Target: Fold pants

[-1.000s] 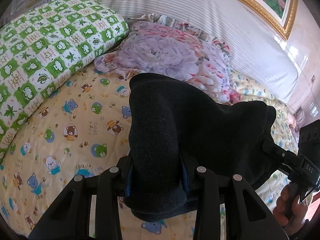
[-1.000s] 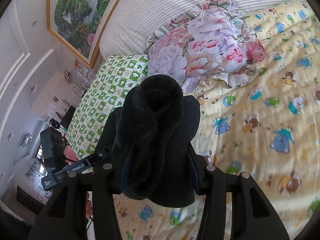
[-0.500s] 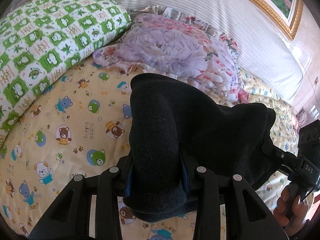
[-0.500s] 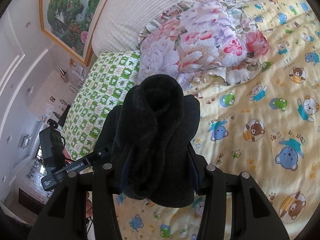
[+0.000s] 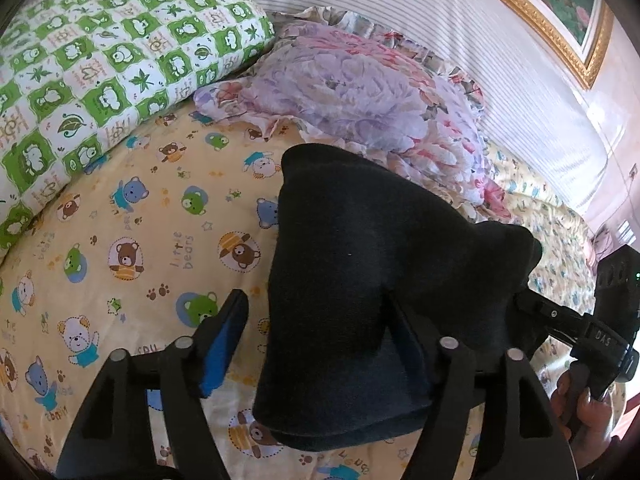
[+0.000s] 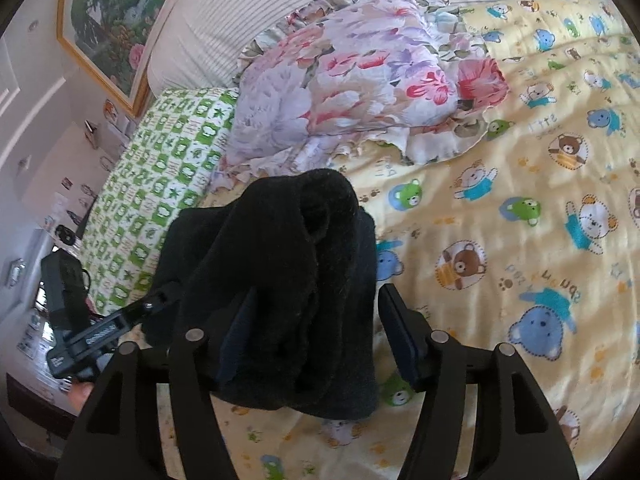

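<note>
Yellow bedding printed with cartoon bears covered the bed, and a striped headboard rose behind it below a gilt-framed painting that the lens cut off at the top right. A green-and-white checked pillow lay at the head of the bed, touching a ruffled floral pillow.

Dark folded pants hung bunched between the two grippers, above the bear sheet; whether their lower edge touched the bedding could not be told. In the left wrist view the left gripper had its jaws just opened wide: its left finger, with the blue pad showing, stood clear of the cloth, while the right finger was mostly hidden behind the fabric that draped against it. No pinch remained there.

In the right wrist view the right gripper had likewise been spreading its jaws. Its right finger stood just apart from the pants, and the left one was half buried under a thick roll of cloth, so contact on that side was hard to judge; the grip looked released.

Each camera caught the other gripper at the frame edge, partly cropped, with a hand on its handle. Beyond the bed, the room's far wall in the right wrist view was small, distorted and unreadable.
</note>
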Motion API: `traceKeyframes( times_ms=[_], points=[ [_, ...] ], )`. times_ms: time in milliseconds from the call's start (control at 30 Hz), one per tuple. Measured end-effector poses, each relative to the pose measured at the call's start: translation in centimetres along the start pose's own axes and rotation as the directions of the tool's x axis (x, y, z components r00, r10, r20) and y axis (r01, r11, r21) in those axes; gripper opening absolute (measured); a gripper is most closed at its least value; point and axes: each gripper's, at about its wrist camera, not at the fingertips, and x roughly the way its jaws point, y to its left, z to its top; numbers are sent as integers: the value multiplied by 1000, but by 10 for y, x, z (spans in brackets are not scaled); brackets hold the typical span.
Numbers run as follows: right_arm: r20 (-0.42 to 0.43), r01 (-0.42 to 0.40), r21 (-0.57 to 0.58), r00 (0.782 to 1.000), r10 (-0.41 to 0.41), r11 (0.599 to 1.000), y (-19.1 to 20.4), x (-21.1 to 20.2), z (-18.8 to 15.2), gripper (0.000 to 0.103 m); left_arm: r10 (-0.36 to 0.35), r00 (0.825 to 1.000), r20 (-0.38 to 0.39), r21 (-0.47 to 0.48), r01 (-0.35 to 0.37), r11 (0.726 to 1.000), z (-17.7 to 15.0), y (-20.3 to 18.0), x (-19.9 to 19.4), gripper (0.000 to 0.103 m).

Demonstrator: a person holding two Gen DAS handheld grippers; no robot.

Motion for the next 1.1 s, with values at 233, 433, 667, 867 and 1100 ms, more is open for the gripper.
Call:
traceKeyframes(
  times_ms=[233, 433, 667, 867, 1100],
  points=[
    [-5, 14, 11, 1000, -14, 1000, -9, 4, -1, 71, -24, 1000, -10, -28, 23, 999, -2, 7, 5, 79],
    [-5, 23, 6, 1000, -23, 1000, -8, 4, 0, 72, -11, 1000, -7, -25, 11, 1000, -1, 3, 0, 79],
    [-1, 59, -5, 998, -59, 998, 0, -4, -1, 73, -11, 1000, -1, -21, 11, 1000, -3, 1, -13, 78],
    [7, 87, -32, 996, -87, 996, 12, -15, -5, 73, -16, 1000, 1, -8, 16, 1000, -8, -1, -23, 78],
    [10, 114, -87, 994, -113, 990, 30, -24, -14, 73, -10, 1000, 4, 10, 10, 1000, -18, -2, -35, 78]
  ],
)
